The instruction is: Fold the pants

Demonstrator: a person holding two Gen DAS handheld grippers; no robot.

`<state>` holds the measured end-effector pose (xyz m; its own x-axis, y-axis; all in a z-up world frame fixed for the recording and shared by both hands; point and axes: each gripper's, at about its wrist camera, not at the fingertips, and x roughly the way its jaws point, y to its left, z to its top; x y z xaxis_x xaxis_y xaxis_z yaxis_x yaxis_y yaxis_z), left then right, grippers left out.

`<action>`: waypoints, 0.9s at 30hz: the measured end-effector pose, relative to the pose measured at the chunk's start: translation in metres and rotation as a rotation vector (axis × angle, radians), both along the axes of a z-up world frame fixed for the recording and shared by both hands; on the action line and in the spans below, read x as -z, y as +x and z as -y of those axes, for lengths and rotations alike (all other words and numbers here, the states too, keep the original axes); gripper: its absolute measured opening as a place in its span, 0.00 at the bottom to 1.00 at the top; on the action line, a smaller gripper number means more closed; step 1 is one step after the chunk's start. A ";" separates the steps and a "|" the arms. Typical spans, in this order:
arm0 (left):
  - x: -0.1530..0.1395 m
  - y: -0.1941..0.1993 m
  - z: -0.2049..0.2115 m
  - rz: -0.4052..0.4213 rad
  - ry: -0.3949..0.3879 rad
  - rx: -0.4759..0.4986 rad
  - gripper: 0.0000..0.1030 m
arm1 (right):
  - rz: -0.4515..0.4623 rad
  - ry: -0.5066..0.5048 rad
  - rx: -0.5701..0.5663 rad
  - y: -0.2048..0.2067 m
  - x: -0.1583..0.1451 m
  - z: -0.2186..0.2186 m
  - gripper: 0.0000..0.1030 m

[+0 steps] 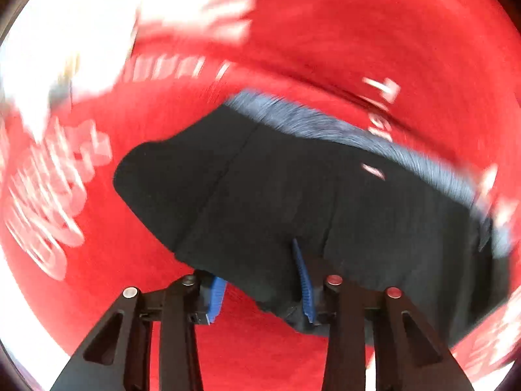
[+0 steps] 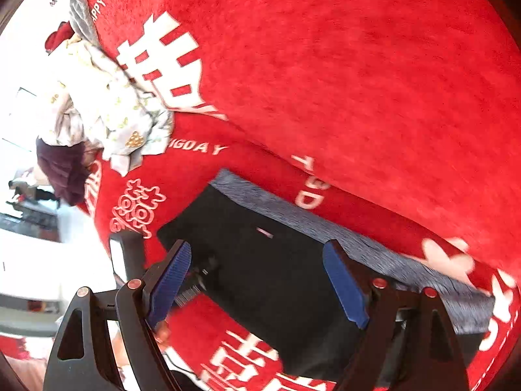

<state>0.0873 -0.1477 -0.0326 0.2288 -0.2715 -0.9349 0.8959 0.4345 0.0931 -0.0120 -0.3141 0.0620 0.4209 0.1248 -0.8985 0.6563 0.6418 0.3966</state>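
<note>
Right at the bottom of the left wrist view, your left gripper (image 1: 259, 270) has its jaws drawn in to a narrow gap. Its blue pads (image 1: 215, 299) sit on either side of a bunched fold at the near edge of the pants (image 1: 293, 179). The right-hand pad is buried in the dark cloth, and the left-hand pad touches the cloth's edge. The picture is smeared, so you cannot judge how firm the grip is.

In the right wrist view, your right gripper (image 2: 257, 247) stands wide apart. Its ribbed blue pads (image 2: 345, 283) are clear of each other and nothing is pinched between them. The black cloth of the pants shows in the gap behind them, and you cannot tell whether the tips touch it.

Beyond both tools, the pants lie flat across the middle of each frame as a black, roughly oblong shape. A grey-blue waistband (image 1: 325, 123) runs along their far edge. A small pale tag shows on the black cloth just inside that band.

Under and around the pants spreads a red blanket (image 2: 358, 65) with white characters and lettering.

Farthest off, at the upper left of the right wrist view, a heap of pale patterned clothes (image 2: 107, 110) rests on the blanket's edge. A dark purple garment (image 2: 62, 172) lies just below the heap.
</note>
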 end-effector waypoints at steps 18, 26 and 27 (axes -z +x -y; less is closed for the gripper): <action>0.009 -0.069 -0.001 0.461 0.076 0.332 0.36 | -0.310 0.330 -0.371 0.148 0.126 -0.061 0.45; -0.050 -0.108 0.001 0.501 -0.041 0.404 0.36 | -0.064 0.313 -0.264 0.078 0.069 -0.038 0.21; -0.062 -0.117 0.003 0.500 -0.066 0.420 0.36 | -0.007 0.321 -0.230 0.057 0.053 -0.030 0.21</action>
<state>-0.0301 -0.1502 0.0297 0.4938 -0.4856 -0.7214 0.8461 0.0765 0.5276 0.0452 -0.2838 0.0087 0.3432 0.4903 -0.8011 0.5132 0.6165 0.5972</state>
